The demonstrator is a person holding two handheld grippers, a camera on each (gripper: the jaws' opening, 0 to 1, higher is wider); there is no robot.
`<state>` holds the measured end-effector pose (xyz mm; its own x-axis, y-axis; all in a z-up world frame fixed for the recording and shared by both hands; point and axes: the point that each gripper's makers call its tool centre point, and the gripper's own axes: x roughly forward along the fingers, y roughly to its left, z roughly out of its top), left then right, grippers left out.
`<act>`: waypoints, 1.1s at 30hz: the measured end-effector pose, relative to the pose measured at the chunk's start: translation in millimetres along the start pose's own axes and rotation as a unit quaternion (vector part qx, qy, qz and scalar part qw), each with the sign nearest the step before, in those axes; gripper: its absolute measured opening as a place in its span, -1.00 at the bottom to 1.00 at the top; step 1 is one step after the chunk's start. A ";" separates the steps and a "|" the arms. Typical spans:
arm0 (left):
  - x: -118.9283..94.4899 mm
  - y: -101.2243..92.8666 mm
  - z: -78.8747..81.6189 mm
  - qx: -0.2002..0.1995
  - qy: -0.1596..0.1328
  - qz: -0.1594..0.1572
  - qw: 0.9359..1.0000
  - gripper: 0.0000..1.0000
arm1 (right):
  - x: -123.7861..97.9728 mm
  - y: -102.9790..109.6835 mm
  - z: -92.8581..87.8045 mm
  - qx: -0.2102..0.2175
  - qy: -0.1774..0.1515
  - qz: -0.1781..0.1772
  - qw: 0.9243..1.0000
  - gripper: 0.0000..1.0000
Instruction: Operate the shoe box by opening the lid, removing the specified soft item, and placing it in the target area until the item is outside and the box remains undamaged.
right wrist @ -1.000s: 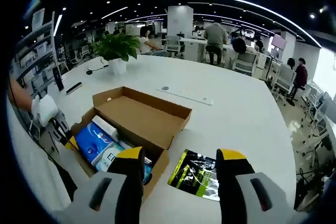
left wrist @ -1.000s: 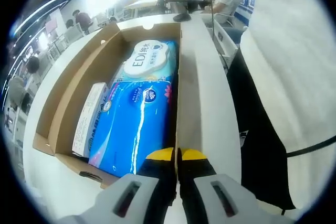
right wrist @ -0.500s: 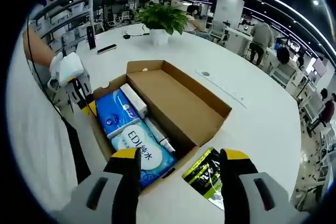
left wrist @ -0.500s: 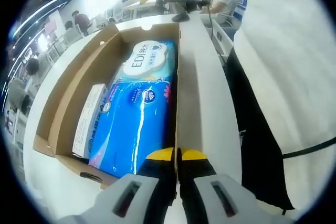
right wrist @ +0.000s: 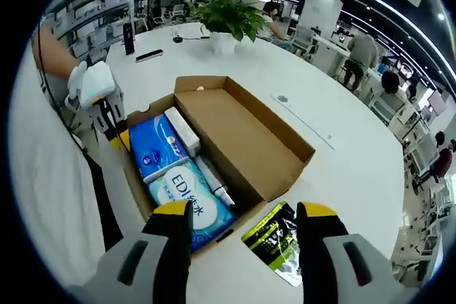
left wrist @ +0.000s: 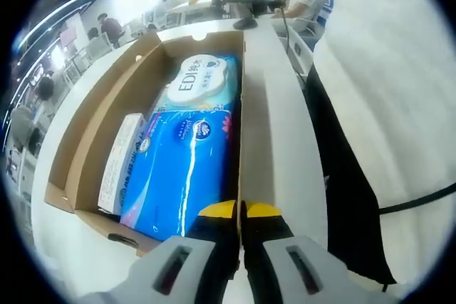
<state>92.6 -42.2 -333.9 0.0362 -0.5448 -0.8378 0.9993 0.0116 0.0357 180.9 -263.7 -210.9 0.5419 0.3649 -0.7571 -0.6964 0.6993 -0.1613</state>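
Pinching the cardboard shoe box [left wrist: 246, 126] wall, left gripper [left wrist: 240, 210] jaws; right gripper [right wrist: 244, 211] jaws spread.

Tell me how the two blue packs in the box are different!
The dark blue pack is plain and shiny, while the light blue pack has a big white oval label with letters. In the left gripper view, the dark blue pack lies nearer the shut left tongs, and the light blue pack lies at the far end. Both lie flat, end to end, in the open cardboard box.
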 end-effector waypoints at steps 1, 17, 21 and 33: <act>0.4 0.1 -0.4 0.000 0.000 0.002 1.000 -0.98 | 1.7 12.1 5.1 0.014 -0.011 0.031 0.999 0.38; 0.6 -0.4 -1.3 -0.002 0.001 0.002 1.000 -0.98 | 17.0 35.5 0.8 -0.033 0.017 0.095 0.995 0.64; 0.1 -0.6 -1.1 -0.002 0.002 0.002 1.000 -0.98 | 18.5 43.5 0.7 -0.040 0.031 0.127 0.991 0.46; 0.3 -1.0 -0.9 -0.001 0.002 0.002 1.000 -0.98 | 40.4 73.1 7.4 -0.141 0.046 0.172 0.974 0.31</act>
<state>91.6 -41.7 -334.7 0.0395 -0.5421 -0.8394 0.9992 0.0143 0.0378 155.3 -193.3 -248.6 0.2171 0.4820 -0.8488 -0.9378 0.3443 -0.0443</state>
